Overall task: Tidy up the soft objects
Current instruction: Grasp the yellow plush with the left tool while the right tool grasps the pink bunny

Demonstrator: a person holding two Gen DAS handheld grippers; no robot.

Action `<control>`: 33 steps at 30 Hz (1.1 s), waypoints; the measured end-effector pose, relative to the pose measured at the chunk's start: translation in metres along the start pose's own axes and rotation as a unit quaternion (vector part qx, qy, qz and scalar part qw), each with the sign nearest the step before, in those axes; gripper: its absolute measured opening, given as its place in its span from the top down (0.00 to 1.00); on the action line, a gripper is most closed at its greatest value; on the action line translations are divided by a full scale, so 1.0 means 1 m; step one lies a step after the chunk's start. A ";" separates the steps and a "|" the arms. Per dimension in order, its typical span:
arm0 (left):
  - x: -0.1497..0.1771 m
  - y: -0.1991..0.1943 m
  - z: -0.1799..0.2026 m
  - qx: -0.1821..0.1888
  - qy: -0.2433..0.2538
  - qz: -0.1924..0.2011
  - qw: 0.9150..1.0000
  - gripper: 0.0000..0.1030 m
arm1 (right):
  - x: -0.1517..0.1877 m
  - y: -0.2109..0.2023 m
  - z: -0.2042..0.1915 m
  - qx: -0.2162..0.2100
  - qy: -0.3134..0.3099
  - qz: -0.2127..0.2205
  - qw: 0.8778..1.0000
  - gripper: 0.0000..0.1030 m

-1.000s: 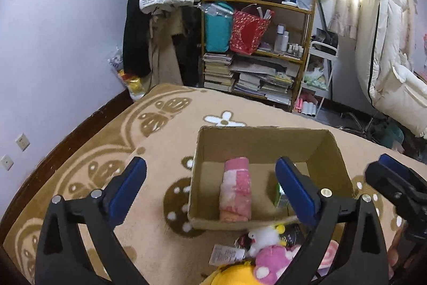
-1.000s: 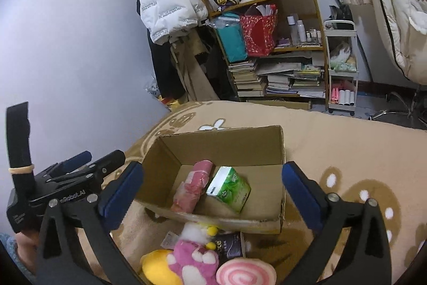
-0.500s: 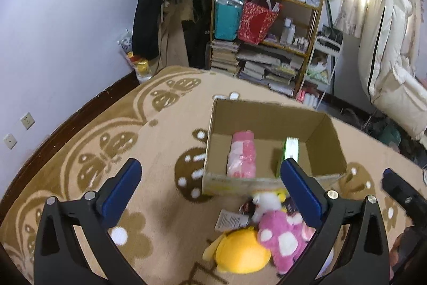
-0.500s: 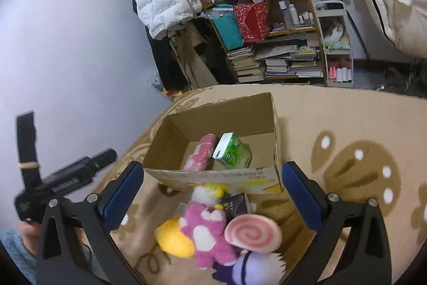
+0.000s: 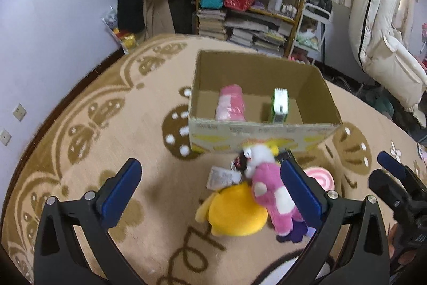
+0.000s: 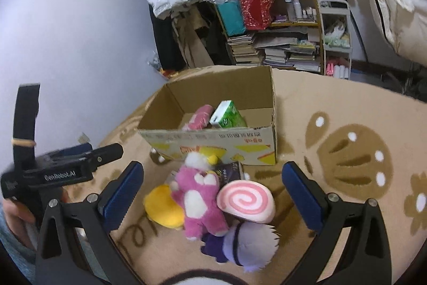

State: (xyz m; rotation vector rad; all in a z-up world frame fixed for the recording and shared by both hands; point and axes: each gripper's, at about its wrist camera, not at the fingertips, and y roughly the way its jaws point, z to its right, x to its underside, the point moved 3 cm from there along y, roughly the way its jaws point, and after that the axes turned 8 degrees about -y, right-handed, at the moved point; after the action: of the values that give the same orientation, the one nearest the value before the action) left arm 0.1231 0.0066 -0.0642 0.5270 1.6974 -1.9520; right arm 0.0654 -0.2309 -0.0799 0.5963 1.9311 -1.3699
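Bare rug (image 5: 149, 124) left of cardboard box (image 5: 261, 134); plush pile (image 6: 210, 202) crowding its front wall.

Matt corrugated cardboard box (image 6: 213, 143); fuzzy plush toys (image 6: 198, 202); short-pile woven carpet (image 6: 347, 124); glossy green tissue pack (image 6: 228, 118)

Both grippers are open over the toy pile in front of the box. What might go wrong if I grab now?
1. The pink plush lies on the yellow plush and against the swirl cushion, so closing the right gripper may drag a neighbour along.
2. The pile sits tight against the cardboard box, so the fingers could nudge it.
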 end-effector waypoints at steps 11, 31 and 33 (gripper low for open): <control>0.018 0.029 -0.003 0.018 -0.017 -0.065 0.998 0.00 | 0.019 0.025 -0.009 -0.018 -0.016 -0.043 0.999 0.12; 0.033 0.082 -0.008 0.013 -0.013 -0.156 0.988 0.00 | 0.043 0.061 -0.036 -0.023 -0.093 -0.086 0.992 0.12; 0.035 0.086 -0.007 0.010 -0.007 -0.161 0.987 0.00 | 0.044 0.063 -0.038 -0.032 -0.092 -0.089 0.991 0.12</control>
State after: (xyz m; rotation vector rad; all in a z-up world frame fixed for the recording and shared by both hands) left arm 0.1459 0.0005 -0.1537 0.2545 1.8490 -2.1885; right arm 0.0701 -0.1746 -0.1445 0.2626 1.9053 -1.4136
